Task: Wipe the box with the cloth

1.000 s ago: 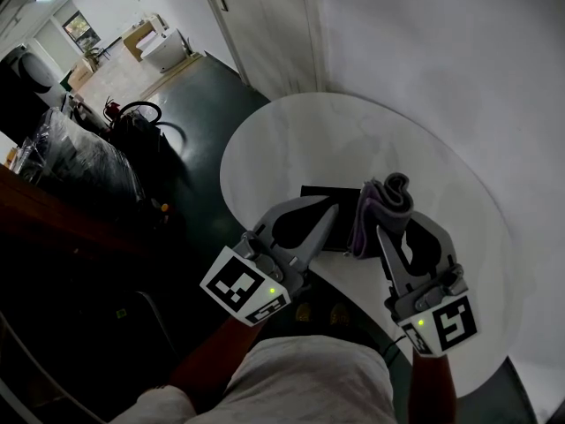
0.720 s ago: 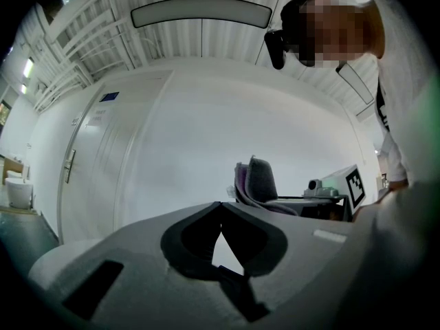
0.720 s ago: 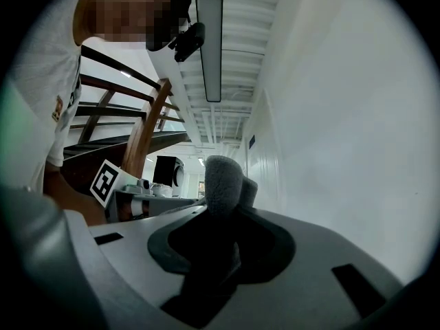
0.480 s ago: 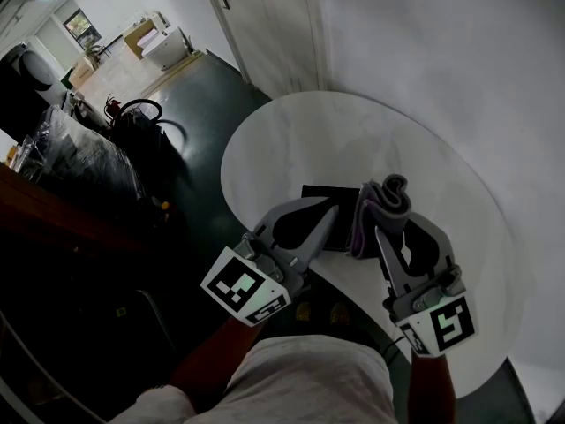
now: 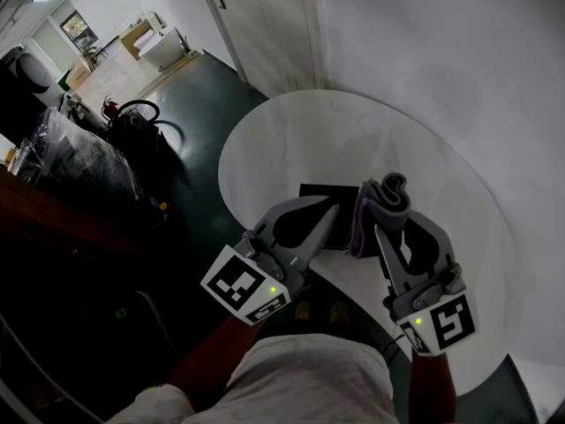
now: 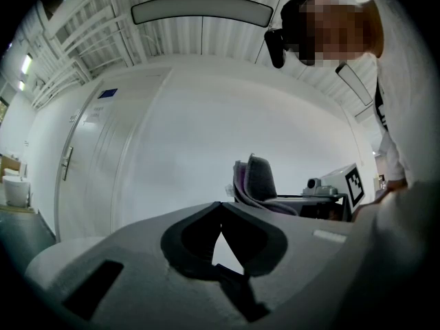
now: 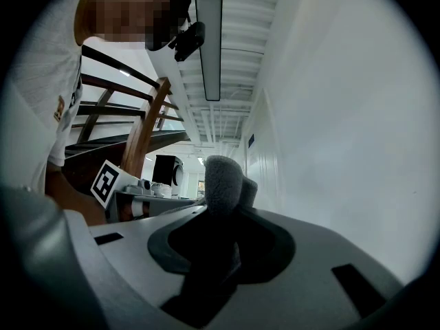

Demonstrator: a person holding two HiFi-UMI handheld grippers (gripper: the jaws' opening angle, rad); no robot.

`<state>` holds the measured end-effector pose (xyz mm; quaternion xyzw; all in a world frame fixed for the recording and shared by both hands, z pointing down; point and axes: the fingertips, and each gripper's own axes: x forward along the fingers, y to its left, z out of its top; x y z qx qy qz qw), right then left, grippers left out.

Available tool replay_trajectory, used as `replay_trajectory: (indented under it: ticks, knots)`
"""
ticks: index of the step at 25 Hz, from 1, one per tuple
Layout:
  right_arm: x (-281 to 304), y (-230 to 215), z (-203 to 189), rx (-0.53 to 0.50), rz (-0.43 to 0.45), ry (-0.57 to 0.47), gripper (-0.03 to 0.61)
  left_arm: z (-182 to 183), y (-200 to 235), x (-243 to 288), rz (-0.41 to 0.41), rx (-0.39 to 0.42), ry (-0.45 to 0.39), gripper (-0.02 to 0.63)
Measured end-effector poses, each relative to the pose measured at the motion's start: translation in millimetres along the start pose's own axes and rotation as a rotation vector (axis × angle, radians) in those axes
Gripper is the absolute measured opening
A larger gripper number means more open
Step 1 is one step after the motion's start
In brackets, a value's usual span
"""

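left tongs point(image 6: 220, 204): closed, empty | cloth point(image 6: 260, 179): beyond tips, right | door point(image 6: 86, 163): left

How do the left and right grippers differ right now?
The left gripper is shut on nothing; the right gripper is shut on the cloth. In the head view the left gripper's tip overlaps the black box, while the right sits beside it, cloth standing up. Both point away over the white table.

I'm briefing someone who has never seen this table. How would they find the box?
Look at the round white table by the wall. Near its front edge, just ahead of the left hand-held gripper, lies a box. It is flat and black, unlike the bunched grey-purple cloth clamped beside it.
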<state>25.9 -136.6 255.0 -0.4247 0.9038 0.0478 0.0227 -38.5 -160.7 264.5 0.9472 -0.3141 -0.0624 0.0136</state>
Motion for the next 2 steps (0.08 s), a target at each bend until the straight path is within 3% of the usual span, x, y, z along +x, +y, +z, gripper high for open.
replay_trajectory:
  ticks: [2]
  knots:
    - [0.0, 0.8, -0.2, 0.000, 0.000, -0.002, 0.103, -0.5, -0.2, -0.5, -0.002, 0.000, 0.000, 0.015]
